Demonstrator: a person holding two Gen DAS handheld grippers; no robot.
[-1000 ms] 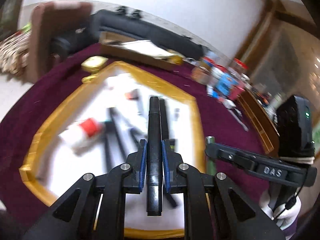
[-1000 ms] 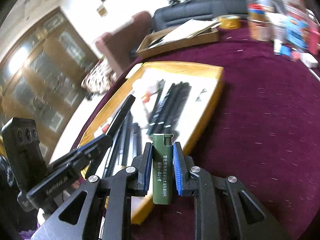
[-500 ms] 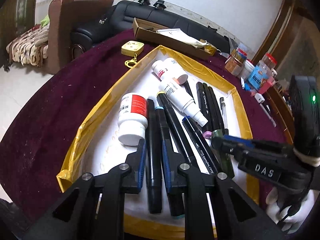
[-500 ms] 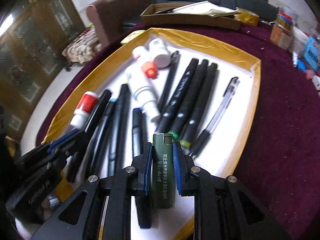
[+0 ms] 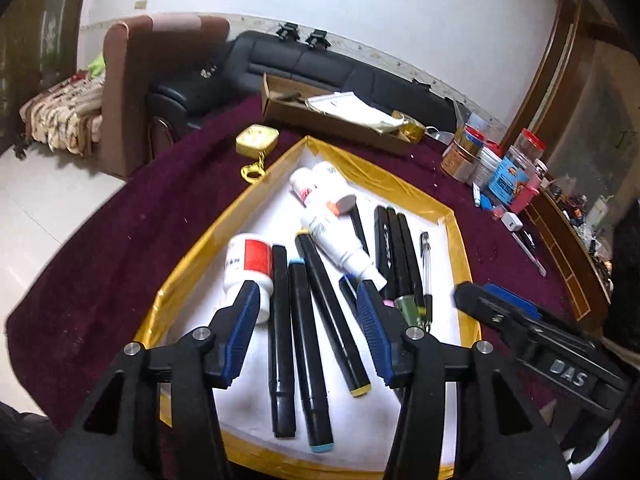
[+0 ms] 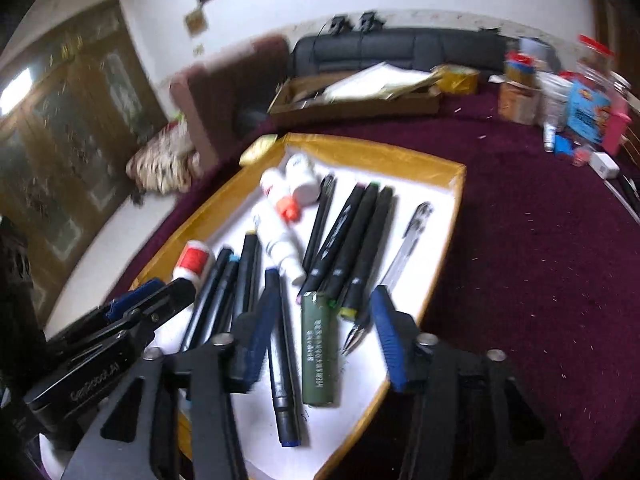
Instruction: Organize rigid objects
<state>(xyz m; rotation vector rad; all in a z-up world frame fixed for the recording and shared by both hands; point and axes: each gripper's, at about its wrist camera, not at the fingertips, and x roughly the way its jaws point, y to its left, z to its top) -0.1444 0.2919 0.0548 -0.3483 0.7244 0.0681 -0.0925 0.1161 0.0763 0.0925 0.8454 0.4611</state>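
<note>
Blue-padded and black, the left gripper [image 5: 306, 326] hangs over the near end of the gold-rimmed tray [image 5: 400, 184], its jaws about halfway apart and opening, the pads pressing on nothing. Between them, down on the white tray floor, lie three black markers; the one with no coloured tip [image 5: 281, 332] was clamped in those pads a second ago and now rests loose beside the white bottle with the red label [image 5: 248, 264].

The right gripper [image 6: 320, 338] is in much the same state: jaws about half spread and opening, with the olive-green lighter [image 6: 318, 354] lying flat on the tray between them. From the right wrist view, which is somewhat smeared, I'd say neither pad touches it. Half a second back it was still pinched upright in that grip. A blue-capped marker [image 6: 282, 356] lies just left of it, and the clear pen [image 6: 404, 256] sits near the tray's right edge.

Under the tray is the maroon-clothed worktop [image 6: 540, 260].
</note>
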